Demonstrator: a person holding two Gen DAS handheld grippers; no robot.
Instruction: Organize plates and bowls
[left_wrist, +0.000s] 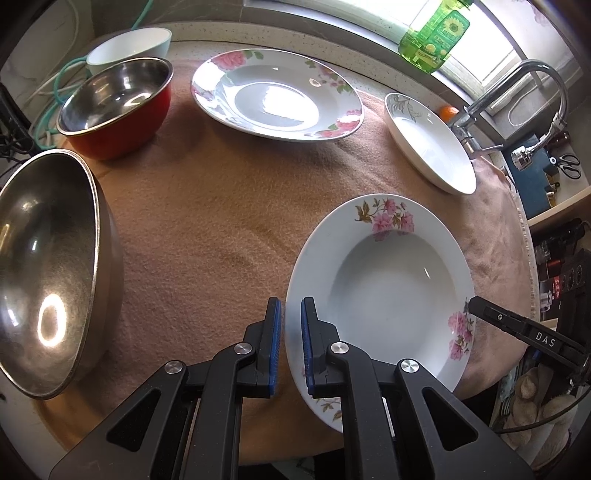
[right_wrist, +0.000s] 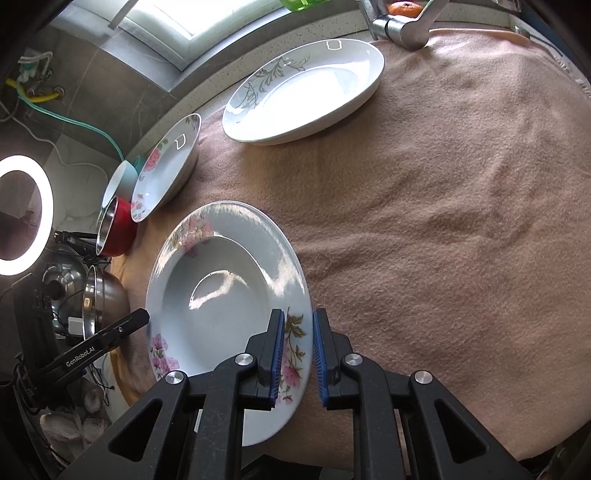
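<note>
Plate (left_wrist: 388, 288) of glossy white ceramic, round, deep-welled, with pink blossom sprays on a broad rim; sits near the front right corner of the worktop (left_wrist: 332, 40), empty. Rests on a fuzzy pink fleece cloth (left_wrist: 221, 221) draped over the speckled stone.

Left tool (left_wrist: 291, 347) pinches the near rim between blue ribbed pads. Right tool (right_wrist: 298, 354) straddles the opposite rim, slightly spread, a sliver of cloth showing beside the outer pad.

Along the left edge: a brushed steel bowl (left_wrist: 48, 266), a red bowl (left_wrist: 118, 107) lined in steel, a pale bowl (left_wrist: 129, 46) behind, all empty. At the far edge, a larger floral plate (left_wrist: 277, 94); toward the far right, an oval white dish (left_wrist: 428, 144) with grey leaf tracery.
</note>
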